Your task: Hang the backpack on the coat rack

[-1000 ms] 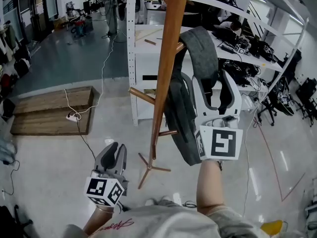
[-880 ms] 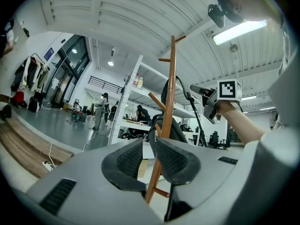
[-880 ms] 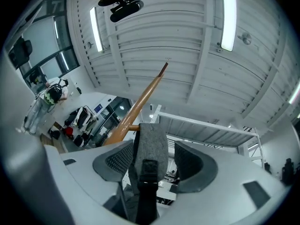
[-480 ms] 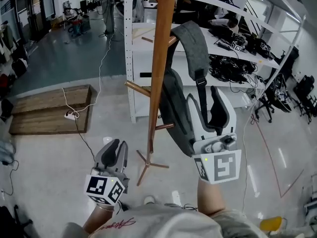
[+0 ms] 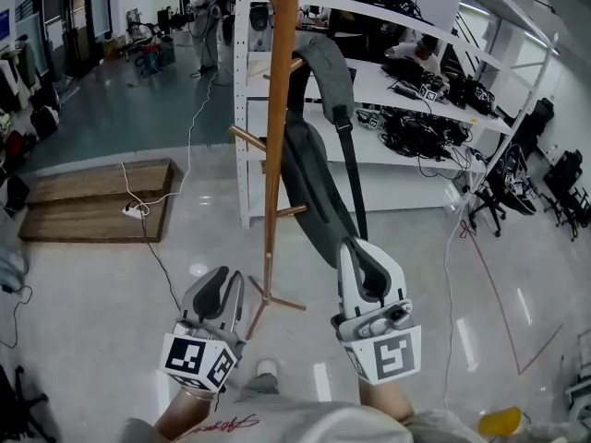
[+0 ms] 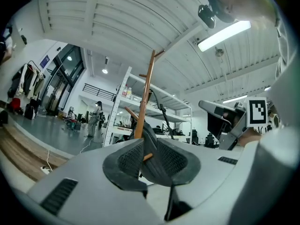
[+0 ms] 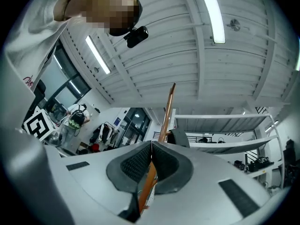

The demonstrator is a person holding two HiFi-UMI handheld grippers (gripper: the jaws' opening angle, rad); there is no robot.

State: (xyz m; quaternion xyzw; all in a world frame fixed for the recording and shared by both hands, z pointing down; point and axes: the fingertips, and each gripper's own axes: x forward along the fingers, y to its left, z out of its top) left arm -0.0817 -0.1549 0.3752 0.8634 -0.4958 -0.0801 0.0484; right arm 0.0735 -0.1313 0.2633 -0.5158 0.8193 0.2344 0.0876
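The grey backpack [image 5: 309, 187] hangs by a strap from a peg of the wooden coat rack [image 5: 275, 137]. My right gripper [image 5: 367, 255] is below and in front of the bag, apart from it. Its jaws are closing to shut, the pads touch at the tips, and nothing is between them. In the right gripper view that gripper [image 7: 151, 146] points up at the rack [image 7: 166, 111] and backpack [image 7: 177, 137]. My left gripper [image 5: 222, 277] hangs low at the left, narrowly open and empty. Through the left gripper [image 6: 150, 146] gap I see the rack [image 6: 146, 93] and backpack [image 6: 151, 139].
White metal shelving [image 5: 416, 90] loaded with cables and gear stands right behind the rack. The rack's wooden feet [image 5: 270, 301] spread on the glossy floor. A low wooden platform [image 5: 92, 201] with a power strip lies at the left. A person [image 5: 208, 7] stands far back.
The right gripper, open around the backpack's strap before, has come away, dropped toward me and shut. The backpack stays hanging on the peg. The left gripper shifted a little.
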